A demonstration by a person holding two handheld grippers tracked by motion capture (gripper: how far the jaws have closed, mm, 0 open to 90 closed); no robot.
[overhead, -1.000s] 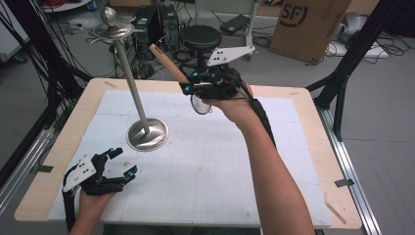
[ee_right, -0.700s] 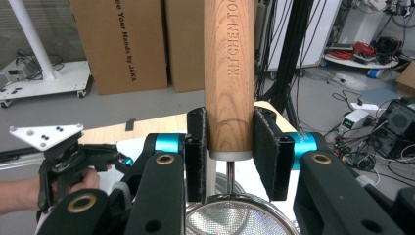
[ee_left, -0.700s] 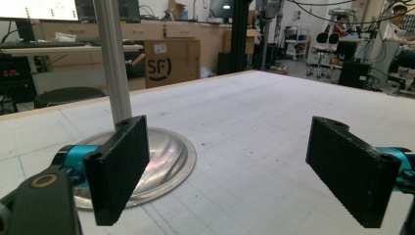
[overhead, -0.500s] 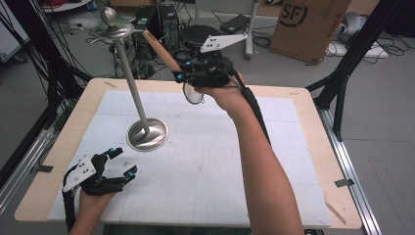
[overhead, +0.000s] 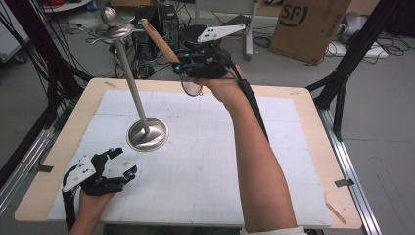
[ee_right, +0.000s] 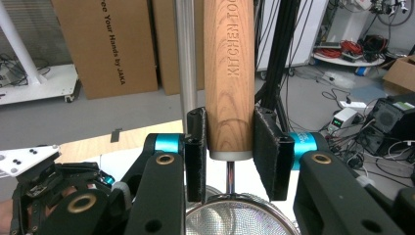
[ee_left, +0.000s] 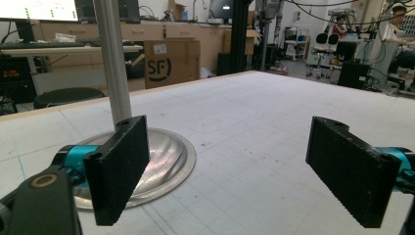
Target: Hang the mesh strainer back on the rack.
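Note:
A metal stand rises from a round base (overhead: 147, 133) on the white mat, its pole (overhead: 131, 78) leaning up to a disc and ball at the top (overhead: 111, 27). High over the table's far edge, my right gripper (overhead: 178, 66) is shut on a strainer's wooden handle (overhead: 159, 41), which slants up toward the stand's top. The mesh bowl (overhead: 192, 87) hangs below the hand. In the right gripper view the pads clamp the handle (ee_right: 229, 73) just above its metal neck, with the pole (ee_right: 186, 54) close behind. My left gripper (overhead: 124, 160) rests open at the near left, facing the base (ee_left: 161, 161).
Black frame posts (overhead: 342, 73) stand at the table's corners. A cardboard box (overhead: 308, 24), computers and loose cables lie on the floor beyond the far edge. The table's wooden rim (overhead: 318, 147) borders the white mat.
My right hand has carried the strainer a little left and up, bringing the handle tip closer to the stand's top. The left gripper has stayed where it was.

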